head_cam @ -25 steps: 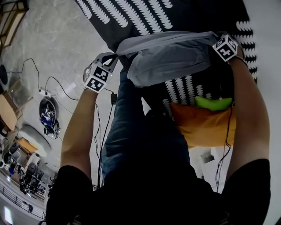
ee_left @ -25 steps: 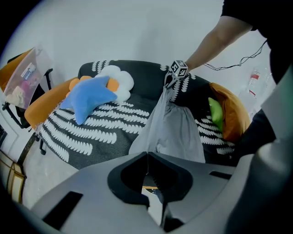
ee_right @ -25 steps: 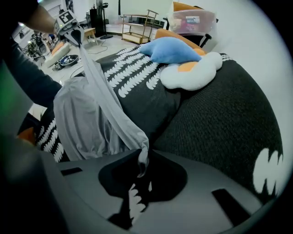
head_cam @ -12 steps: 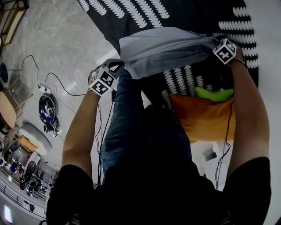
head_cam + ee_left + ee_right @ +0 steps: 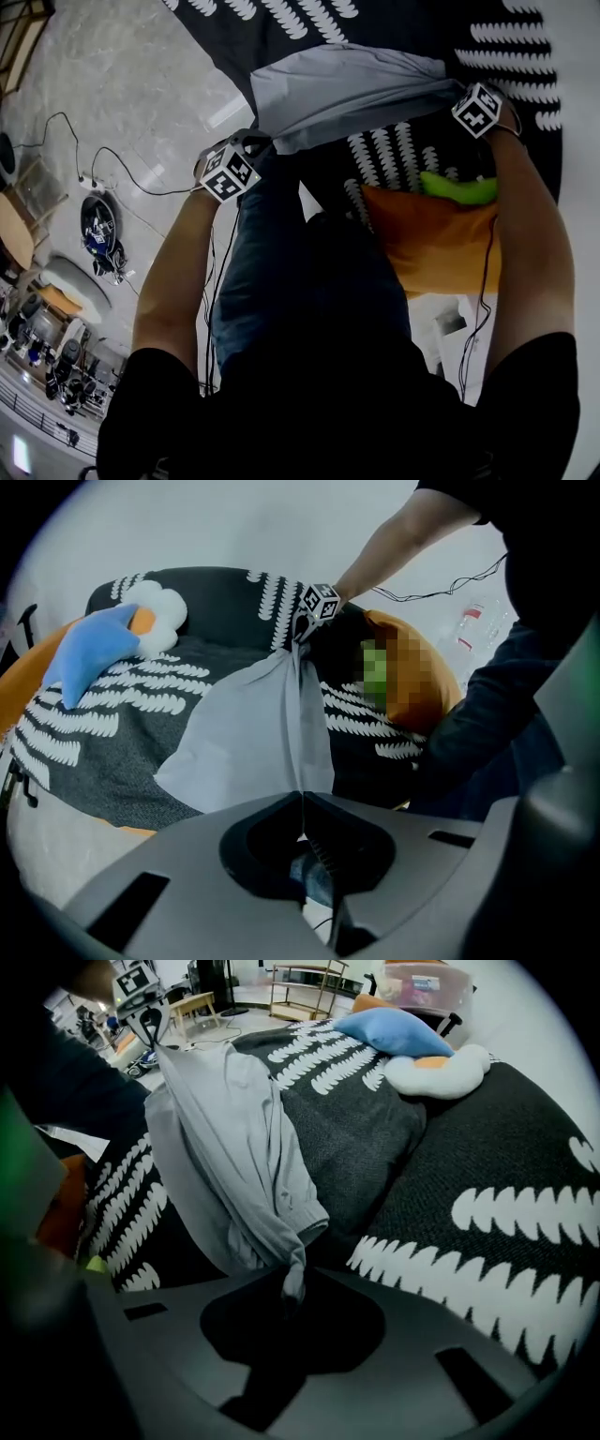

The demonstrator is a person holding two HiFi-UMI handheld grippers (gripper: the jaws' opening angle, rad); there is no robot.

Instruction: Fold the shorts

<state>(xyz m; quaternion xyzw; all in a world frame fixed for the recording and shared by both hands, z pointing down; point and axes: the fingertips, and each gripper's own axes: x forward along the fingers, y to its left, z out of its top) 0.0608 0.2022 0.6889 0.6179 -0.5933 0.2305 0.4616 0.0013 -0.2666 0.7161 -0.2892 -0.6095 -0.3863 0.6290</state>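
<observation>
Grey shorts (image 5: 342, 89) hang stretched between my two grippers above the black blanket with white leaf marks (image 5: 412, 28). My left gripper (image 5: 258, 142) is shut on one corner of the cloth; in the left gripper view the fabric (image 5: 253, 733) runs straight into its closed jaws (image 5: 302, 806). My right gripper (image 5: 452, 91) holds the other corner; a bunched twist of shorts (image 5: 234, 1138) sits pinched in its jaws (image 5: 292, 1286), which have just been opening slightly. The lower part of the shorts drapes onto the blanket (image 5: 375, 1129).
An orange pillow (image 5: 436, 248) with a green object (image 5: 459, 187) lies by my right arm. A blue plush (image 5: 394, 1030) and a white flower cushion (image 5: 436, 1072) rest at the blanket's far end. Cables and gear (image 5: 98, 234) cover the floor on the left.
Both grippers have carried the shorts forward, away from the body, and lower over the blanket. The cloth now spreads flatter, and the left gripper has come in closer to the blanket's edge.
</observation>
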